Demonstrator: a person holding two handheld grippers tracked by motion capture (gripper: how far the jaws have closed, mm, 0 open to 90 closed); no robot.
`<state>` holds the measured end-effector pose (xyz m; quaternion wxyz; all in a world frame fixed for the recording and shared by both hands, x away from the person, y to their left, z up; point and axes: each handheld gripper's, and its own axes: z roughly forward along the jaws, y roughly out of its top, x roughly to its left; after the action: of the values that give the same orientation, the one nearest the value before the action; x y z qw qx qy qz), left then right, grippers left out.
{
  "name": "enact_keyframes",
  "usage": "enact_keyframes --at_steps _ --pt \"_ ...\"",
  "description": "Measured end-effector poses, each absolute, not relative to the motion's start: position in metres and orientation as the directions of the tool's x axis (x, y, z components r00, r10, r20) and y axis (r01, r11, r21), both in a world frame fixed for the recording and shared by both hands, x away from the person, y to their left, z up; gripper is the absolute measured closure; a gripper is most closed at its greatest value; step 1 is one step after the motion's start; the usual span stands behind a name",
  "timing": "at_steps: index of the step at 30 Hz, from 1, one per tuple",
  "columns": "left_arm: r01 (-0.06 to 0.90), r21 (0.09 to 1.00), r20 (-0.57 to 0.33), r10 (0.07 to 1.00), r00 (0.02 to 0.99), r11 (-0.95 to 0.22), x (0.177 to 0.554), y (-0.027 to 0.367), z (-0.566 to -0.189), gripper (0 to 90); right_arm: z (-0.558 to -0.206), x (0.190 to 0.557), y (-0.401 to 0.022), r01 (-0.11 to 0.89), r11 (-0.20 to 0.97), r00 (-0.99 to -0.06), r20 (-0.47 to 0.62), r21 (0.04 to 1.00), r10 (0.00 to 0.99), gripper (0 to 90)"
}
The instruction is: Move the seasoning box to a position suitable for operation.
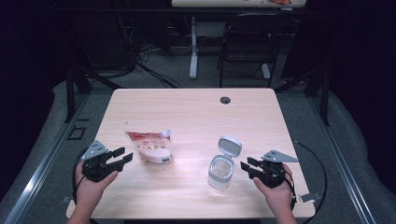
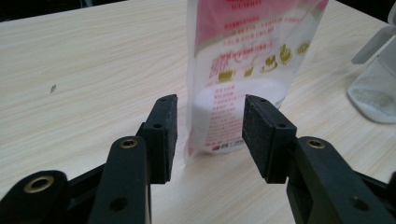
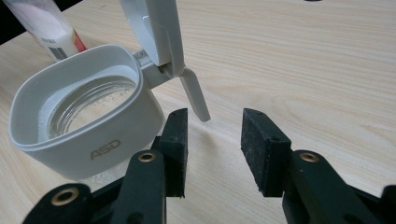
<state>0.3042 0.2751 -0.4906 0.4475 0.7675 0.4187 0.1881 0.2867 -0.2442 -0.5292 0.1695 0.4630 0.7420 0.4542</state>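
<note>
The left gripper, jaws spread wide and empty, sits just beside the standing red-and-white plastic pouch of white powder; it should likely close squarely on the pouch's lower body, gently, since the film will buckle. Right of it stands the clear glass jar with a white flip-up lid, open. The right gripper, equally wide and empty, waits near the jar. The pale wooden table offers no obstruction.

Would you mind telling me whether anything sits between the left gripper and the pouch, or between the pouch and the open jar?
Nothing visible does. The left gripper is open just short of the standing pouch, with bare table between them, and only bare wood separates the pouch from the jar, whose lid is flipped up.
</note>
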Motion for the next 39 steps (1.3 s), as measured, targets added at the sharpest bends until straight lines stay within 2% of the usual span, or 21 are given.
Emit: enact_keyframes --at_steps 13,21,39 --pt "0.492 0.841 -0.158 0.766 0.623 -0.227 0.338 0.268 -0.466 50.7 -0.532 0.288 -0.248 0.541 0.141 -0.509 0.19 0.829 0.839 61.9" --pt "0.451 0.853 -0.136 0.722 0.679 -0.263 0.348 0.262 -0.46 50.6 -0.534 0.289 -0.249 0.548 0.138 -0.507 0.196 0.825 0.839 61.6" --pt "0.439 0.843 -0.092 0.719 0.689 -0.312 0.341 0.259 -0.46 62.5 -0.536 0.289 -0.25 0.554 0.142 -0.497 0.189 0.821 0.847 61.3"
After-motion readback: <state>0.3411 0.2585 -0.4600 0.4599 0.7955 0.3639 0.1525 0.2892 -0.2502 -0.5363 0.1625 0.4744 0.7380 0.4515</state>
